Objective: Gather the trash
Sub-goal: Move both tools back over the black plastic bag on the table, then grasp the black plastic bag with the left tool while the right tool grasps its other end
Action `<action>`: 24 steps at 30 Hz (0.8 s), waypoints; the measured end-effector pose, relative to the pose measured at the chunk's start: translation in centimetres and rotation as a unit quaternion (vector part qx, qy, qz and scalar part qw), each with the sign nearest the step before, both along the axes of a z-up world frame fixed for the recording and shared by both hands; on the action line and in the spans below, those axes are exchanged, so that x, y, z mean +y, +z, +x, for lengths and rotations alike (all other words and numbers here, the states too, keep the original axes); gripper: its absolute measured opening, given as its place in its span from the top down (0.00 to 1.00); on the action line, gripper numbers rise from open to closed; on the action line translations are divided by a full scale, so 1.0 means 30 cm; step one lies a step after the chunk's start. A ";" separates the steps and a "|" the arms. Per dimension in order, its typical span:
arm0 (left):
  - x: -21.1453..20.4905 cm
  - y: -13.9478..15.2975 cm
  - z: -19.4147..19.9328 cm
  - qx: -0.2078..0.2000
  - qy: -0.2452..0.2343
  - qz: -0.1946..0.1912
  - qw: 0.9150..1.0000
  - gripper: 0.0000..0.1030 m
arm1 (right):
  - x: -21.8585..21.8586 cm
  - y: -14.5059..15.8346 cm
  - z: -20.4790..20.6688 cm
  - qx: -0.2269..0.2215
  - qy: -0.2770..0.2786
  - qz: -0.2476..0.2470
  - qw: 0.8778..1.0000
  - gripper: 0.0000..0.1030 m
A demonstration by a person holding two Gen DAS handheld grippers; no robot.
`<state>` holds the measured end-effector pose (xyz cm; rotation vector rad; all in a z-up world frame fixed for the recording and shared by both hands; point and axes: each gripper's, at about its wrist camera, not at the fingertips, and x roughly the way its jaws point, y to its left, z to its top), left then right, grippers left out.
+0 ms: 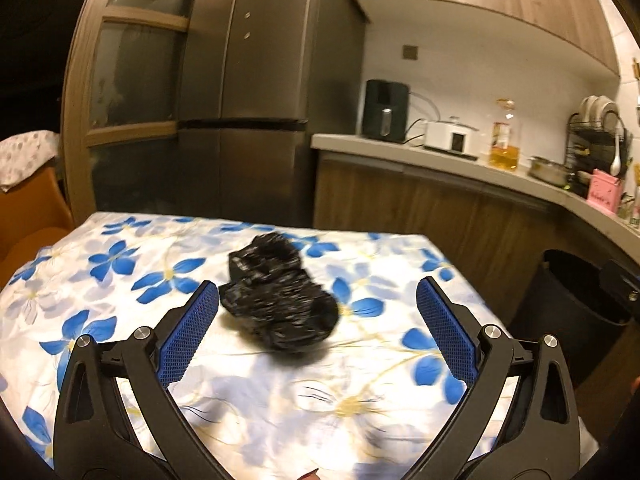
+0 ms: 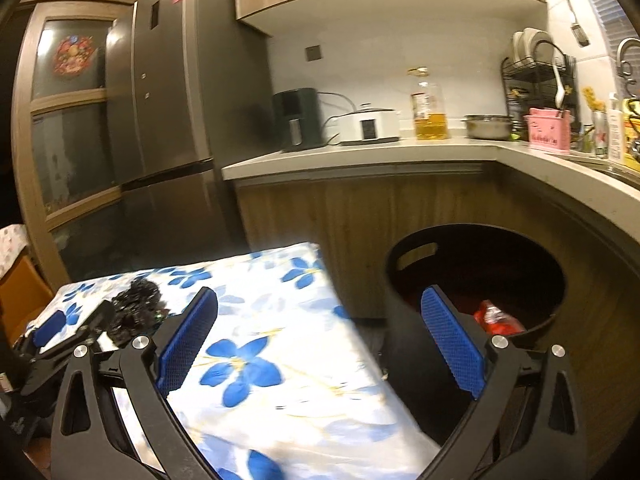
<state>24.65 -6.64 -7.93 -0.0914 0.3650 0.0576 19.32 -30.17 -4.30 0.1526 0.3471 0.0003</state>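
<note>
A crumpled black plastic bag lies on the table's blue-flowered cloth. My left gripper is open just short of it, and the near end of the bag sits level with the two blue pads without touching them. In the right wrist view the same bag is at the far left beside the left gripper. My right gripper is open and empty, over the table's right edge. A round black bin stands on the floor beside the table, with a red wrapper inside.
The bin stands right of the table, against the wooden counter cabinets. A dark fridge rises behind the table. The counter holds an oil bottle, appliances and a dish rack. An orange chair stands at the left.
</note>
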 end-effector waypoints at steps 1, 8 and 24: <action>0.007 -0.009 0.019 0.003 0.003 0.002 1.000 0.05 | 0.012 -0.002 0.011 0.002 0.004 0.001 1.000 0.05; 0.020 -0.071 0.128 0.035 0.014 0.013 0.999 0.06 | 0.058 -0.011 0.061 0.004 0.022 0.008 1.000 0.05; 0.115 -0.127 0.104 0.095 -0.051 -0.064 0.992 0.93 | 0.214 -0.044 0.169 0.024 0.069 -0.002 0.997 0.05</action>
